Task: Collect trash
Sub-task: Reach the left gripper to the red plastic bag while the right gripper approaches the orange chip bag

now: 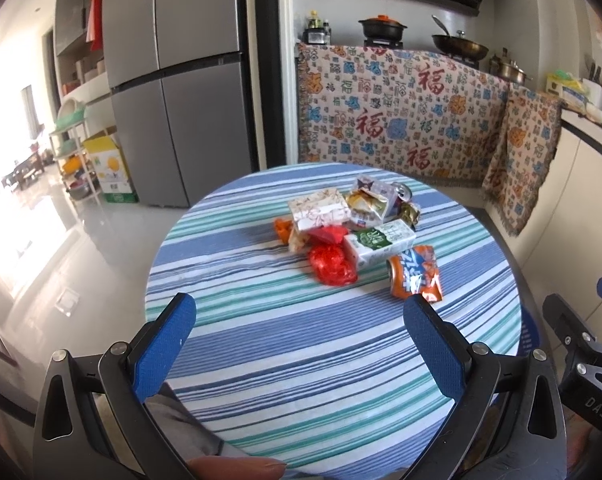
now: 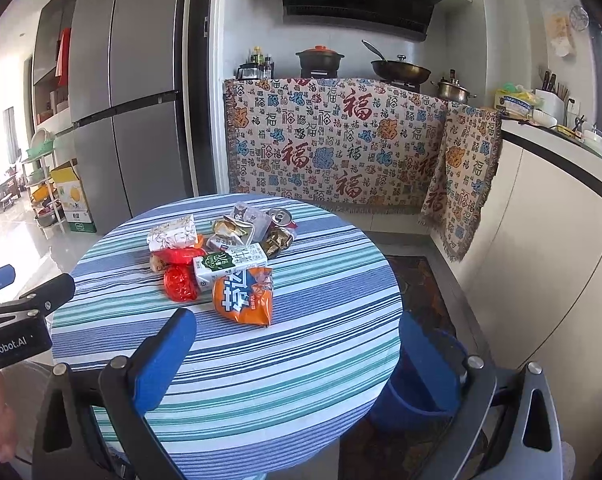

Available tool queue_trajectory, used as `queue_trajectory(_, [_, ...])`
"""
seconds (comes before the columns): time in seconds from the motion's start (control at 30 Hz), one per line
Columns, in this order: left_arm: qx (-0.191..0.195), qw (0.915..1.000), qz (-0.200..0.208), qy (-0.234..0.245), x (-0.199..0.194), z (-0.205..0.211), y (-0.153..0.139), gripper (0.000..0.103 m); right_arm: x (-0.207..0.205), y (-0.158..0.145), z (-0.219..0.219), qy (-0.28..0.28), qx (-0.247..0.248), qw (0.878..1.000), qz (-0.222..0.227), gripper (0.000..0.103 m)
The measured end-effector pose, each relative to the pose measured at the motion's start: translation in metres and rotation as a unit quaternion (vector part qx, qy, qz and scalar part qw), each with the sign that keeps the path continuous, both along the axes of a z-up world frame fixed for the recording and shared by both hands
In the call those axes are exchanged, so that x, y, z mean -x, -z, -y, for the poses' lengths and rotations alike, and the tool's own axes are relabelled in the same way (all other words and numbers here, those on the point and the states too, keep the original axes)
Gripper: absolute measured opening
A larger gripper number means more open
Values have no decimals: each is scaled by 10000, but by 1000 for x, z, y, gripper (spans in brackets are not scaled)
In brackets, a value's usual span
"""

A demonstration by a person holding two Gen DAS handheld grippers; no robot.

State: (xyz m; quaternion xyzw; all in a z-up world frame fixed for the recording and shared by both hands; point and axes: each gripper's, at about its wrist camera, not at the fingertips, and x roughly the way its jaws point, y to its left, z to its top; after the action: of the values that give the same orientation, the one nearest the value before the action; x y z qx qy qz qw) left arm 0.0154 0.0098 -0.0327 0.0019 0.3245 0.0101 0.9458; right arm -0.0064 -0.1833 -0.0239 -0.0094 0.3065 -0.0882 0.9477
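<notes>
A heap of trash (image 1: 353,232) sits mid-way across the round striped table (image 1: 301,380), its crushed orange can (image 1: 415,274) nearest. The left gripper (image 1: 301,320) and right gripper (image 2: 297,344) hover short of the can, jaws wide and empty (a blue bin (image 2: 421,392) stands beside the table).

Crushed orange cans (image 1: 415,276): one
Silver cans, top showing (image 2: 280,216): one
Green-and-white cartons (image 2: 231,264): one
Patterned white boxes (image 2: 172,233): one
Crumpled red bags (image 1: 332,266): one
Crumpled wrappers at the back of the pile (image 1: 371,200): several, count unclear
Round striped desks (image 1: 301,380): one
Blue bins beside the desk (image 2: 421,404): one
Grippers: two, each with two blue fingers (image 1: 165,344)
</notes>
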Motion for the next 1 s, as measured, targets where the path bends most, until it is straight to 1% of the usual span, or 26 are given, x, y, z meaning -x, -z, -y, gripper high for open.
queue_trajectory(0.43, [-7,9999,-156,-27,-11,1,-1,103,-14,18,1,-52,-69,9998,-189,103])
queue_trajectory(0.83, [26,9996,-287,-65,-24,-1,5,103,-32,35,0,-138,-177,9991,-354,103])
queue_trajectory(0.9, [67,9995,-314,-69,-27,-2,8,103,-36,39,0,-155,-195,9990,-368,103])
queue_trajectory(1.0, [256,9989,-391,-53,-33,-7,17,103,-43,47,1,-209,-267,9986,-397,103])
